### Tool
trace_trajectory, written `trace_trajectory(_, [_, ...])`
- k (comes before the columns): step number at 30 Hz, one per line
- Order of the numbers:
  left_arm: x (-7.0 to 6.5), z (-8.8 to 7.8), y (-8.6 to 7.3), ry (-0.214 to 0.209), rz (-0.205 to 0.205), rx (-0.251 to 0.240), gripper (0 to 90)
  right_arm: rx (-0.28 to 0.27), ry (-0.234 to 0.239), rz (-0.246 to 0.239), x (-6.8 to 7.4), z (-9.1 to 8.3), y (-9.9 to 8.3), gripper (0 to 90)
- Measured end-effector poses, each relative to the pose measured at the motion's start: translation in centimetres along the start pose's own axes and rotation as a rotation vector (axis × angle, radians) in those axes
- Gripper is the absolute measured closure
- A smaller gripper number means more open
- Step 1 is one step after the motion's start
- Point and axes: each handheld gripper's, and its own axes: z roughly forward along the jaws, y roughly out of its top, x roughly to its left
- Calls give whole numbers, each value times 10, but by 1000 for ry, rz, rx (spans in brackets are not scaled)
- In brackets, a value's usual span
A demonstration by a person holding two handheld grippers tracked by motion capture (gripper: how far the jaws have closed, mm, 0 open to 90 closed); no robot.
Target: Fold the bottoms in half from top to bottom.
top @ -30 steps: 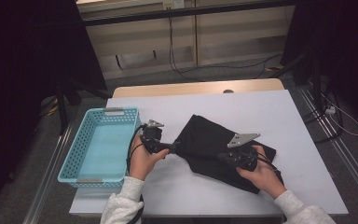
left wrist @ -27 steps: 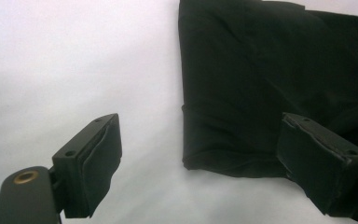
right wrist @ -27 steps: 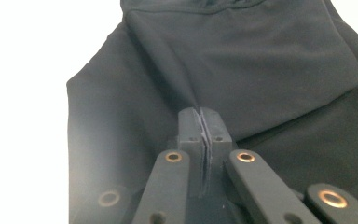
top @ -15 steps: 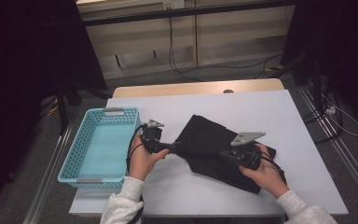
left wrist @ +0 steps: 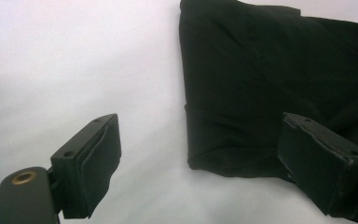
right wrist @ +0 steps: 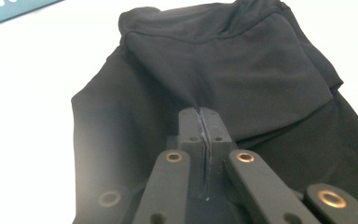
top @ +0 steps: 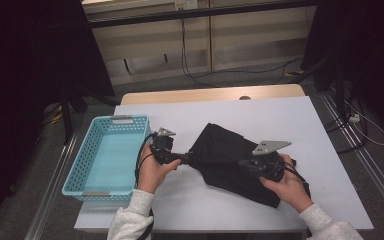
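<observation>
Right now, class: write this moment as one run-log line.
left gripper: open, at corner of black cloth | right gripper: shut, over the cloth, grip unclear | blue basket: beside cloth | white table

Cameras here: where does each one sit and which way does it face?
High view: above the near side, looking forward and down on the white table, basket, both hands and sleeves.
Left gripper view: along open left tool at the black cloth edge.
Right gripper view: along shut right tool over it.
All share the cloth.
</observation>
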Motion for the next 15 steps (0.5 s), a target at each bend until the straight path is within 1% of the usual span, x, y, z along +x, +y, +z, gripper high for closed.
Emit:
trace_trajectory(2, [0,0,-1,11,2,2,140,-1,-2,-2,0,-1,0,892])
trace_trajectory(3, [0,0,-1,5,0,3,140,1,3,-1,0,0,-1,891])
trace_trajectory(9, [0,1,-1,6,-4,10,139,-5,1,-5,1,-3,0,892])
trace_trajectory(10, [0,1,-1,3,-4,10,139,-1,6,-6,2,-4,-1,892])
trace_trajectory(15, [-1,2,-1,7,-1,6,137,-3,11,-10,3,-7,-2,892])
